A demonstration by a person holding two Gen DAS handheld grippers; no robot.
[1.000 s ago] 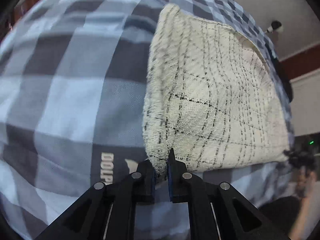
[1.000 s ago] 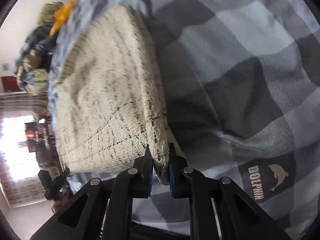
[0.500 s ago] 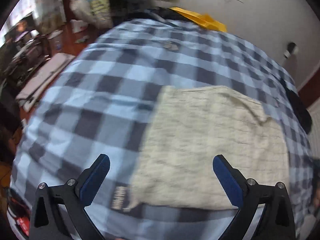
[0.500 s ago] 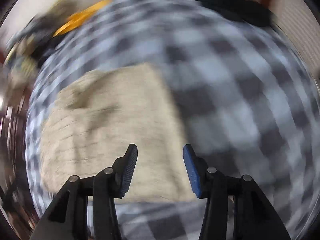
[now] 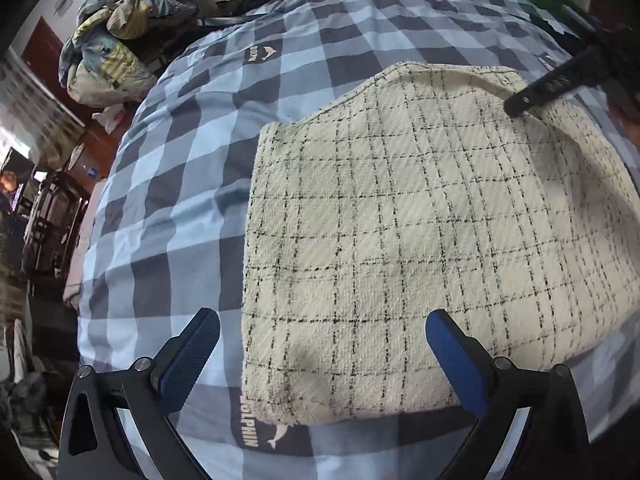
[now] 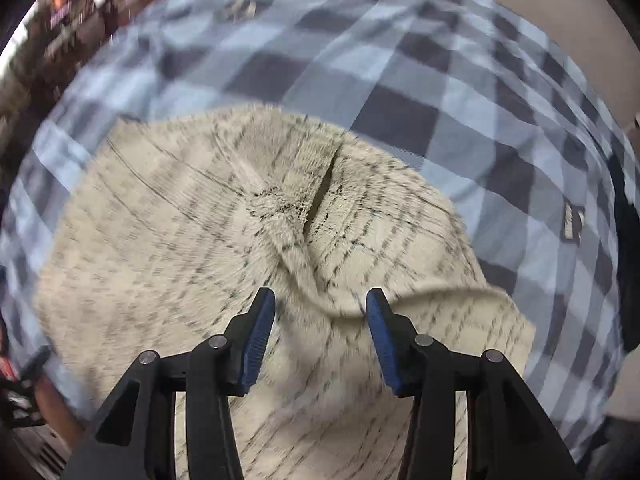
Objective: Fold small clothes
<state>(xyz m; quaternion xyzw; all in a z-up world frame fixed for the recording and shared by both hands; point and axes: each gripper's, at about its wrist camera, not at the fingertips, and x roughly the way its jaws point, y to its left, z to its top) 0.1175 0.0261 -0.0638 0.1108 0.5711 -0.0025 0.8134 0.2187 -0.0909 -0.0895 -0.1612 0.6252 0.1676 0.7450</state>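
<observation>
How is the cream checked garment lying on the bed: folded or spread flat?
Folded. The cream checked garment lies as a compact block with thick doubled edges on the checked bedcover, an upper layer's edge crossing it in the right wrist view.

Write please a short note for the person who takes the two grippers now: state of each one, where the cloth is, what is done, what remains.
Left gripper: wide open, holds nothing, above the near edge of the cream checked garment.
Right gripper: fingers closing over a raised ridge of the garment, not yet pinching it.
Garment: lies folded on the blue checked bedcover.
Done: at least one fold is laid.
Left: probably grip the ridge, fold once more and smooth.
</observation>
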